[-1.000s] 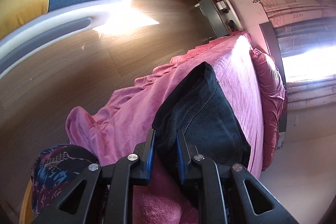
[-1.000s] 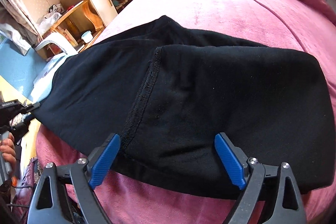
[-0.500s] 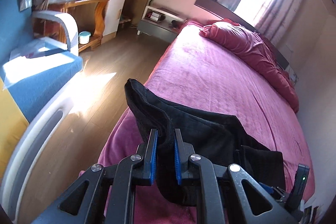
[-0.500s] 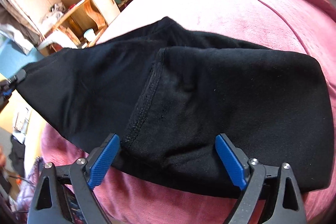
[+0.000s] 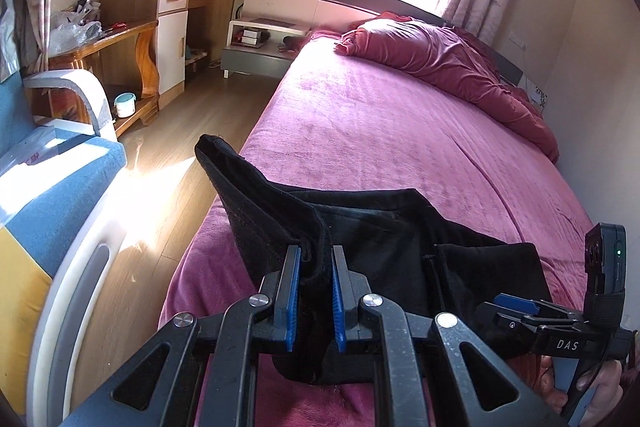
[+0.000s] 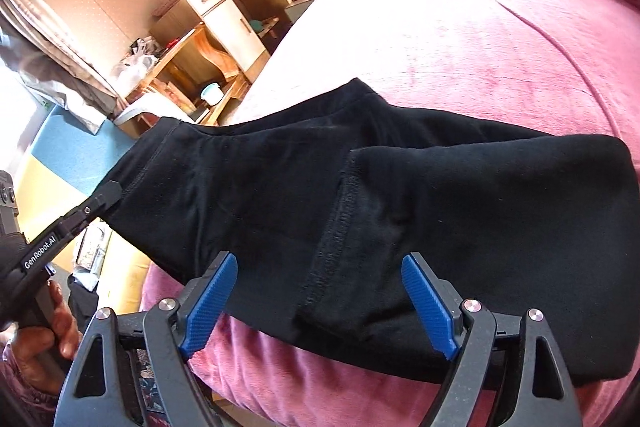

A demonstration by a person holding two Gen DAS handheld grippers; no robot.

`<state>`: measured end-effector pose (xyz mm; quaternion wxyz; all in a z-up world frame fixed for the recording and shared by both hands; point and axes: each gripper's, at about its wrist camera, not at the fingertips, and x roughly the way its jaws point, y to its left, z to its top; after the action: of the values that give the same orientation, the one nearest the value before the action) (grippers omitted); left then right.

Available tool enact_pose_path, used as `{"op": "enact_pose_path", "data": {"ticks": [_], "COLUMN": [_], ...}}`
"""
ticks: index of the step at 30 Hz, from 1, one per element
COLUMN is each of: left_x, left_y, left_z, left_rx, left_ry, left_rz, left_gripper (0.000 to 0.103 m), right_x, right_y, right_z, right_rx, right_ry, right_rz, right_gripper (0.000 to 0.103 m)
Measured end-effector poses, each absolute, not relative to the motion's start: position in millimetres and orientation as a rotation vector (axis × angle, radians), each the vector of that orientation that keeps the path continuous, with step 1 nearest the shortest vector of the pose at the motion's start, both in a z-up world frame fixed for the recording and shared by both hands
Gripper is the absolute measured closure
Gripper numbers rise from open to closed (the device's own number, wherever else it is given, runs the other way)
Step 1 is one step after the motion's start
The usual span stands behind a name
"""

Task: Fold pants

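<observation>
Black pants [image 5: 400, 227] lie folded across the near end of a pink bed [image 5: 400, 115]. My left gripper [image 5: 312, 291] is shut on one end of the pants and holds it up off the bed's left edge. In the right wrist view the pants [image 6: 440, 195] spread wide, with a stitched seam running toward me. My right gripper [image 6: 318, 263] straddles their near edge. Its jaws are closing, and the blue pads stand apart from the cloth on either side. The left gripper [image 6: 108, 191] shows at the far left, clamped on the raised end.
A crumpled pink quilt [image 5: 440, 59] lies at the head of the bed. Left of the bed are wooden floor [image 5: 168, 187], a blue and white sofa [image 5: 52, 195], a wooden desk [image 5: 120, 39] and a nightstand [image 5: 256, 51]. A hand [image 6: 40, 331] holds the left gripper's handle.
The left gripper rolled upright and lifted the clamped end of the pants up and inward over the bed's edge. The right gripper rose slightly and its jaws narrowed a little.
</observation>
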<state>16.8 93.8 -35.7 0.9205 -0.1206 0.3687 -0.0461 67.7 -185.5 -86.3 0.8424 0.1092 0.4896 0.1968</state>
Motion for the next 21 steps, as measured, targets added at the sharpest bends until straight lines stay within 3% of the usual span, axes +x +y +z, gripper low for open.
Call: {"op": "enact_pose_path", "data": {"ticks": [21], "left_x": [9], "left_y": [62], "left_z": [-35], "left_rx": [-0.188], "left_ry": [0.744], "left_rz": [-0.223], "left_gripper": [0.09], "right_x": [118], "right_y": [-98], "right_z": [-42], "right_rx": [0.204], "right_ry": [1.055], "right_rz": [0.778], "right_gripper": [0.018]}}
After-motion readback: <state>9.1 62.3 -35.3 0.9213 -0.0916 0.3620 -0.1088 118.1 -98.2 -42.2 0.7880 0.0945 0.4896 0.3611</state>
